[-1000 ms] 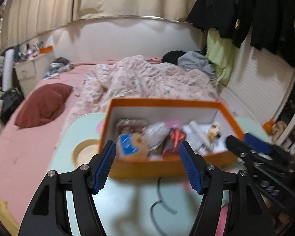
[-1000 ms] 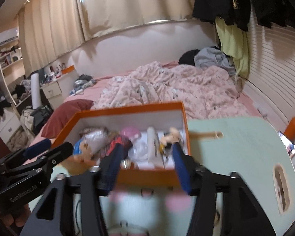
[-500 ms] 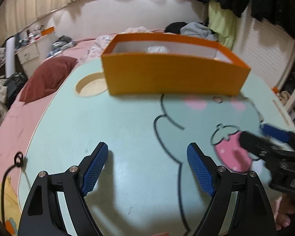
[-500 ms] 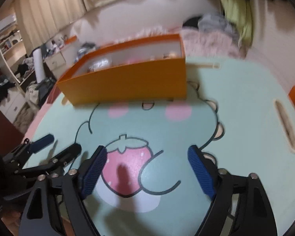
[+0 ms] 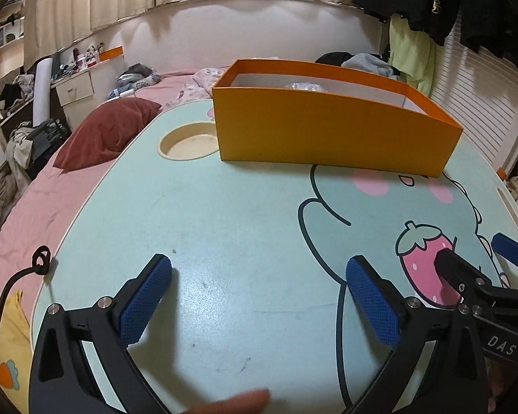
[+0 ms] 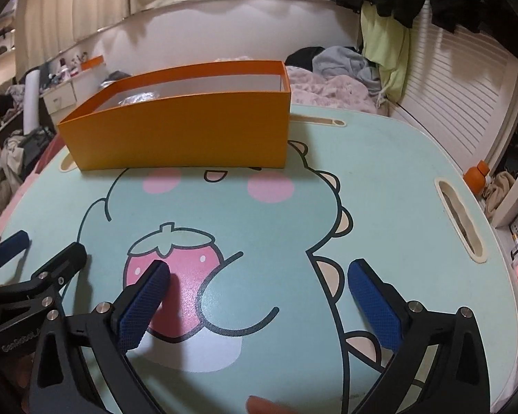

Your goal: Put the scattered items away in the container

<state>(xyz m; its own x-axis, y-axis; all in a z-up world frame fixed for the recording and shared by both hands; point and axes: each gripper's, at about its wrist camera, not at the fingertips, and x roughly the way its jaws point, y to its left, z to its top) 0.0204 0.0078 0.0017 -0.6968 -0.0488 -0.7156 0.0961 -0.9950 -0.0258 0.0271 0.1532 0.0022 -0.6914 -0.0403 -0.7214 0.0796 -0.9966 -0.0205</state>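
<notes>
Your left gripper is opening with nothing between its jaws, and your right gripper stands wide apart, also empty. Both hang low over the near part of the mint cartoon lap table. The orange box sits at the far side, with something crinkly and clear just showing over its rim. No loose items show on the tabletop, so the tidying looks done. Check the table's edges before you stop, and keep both grippers clear of the box wall.
</notes>
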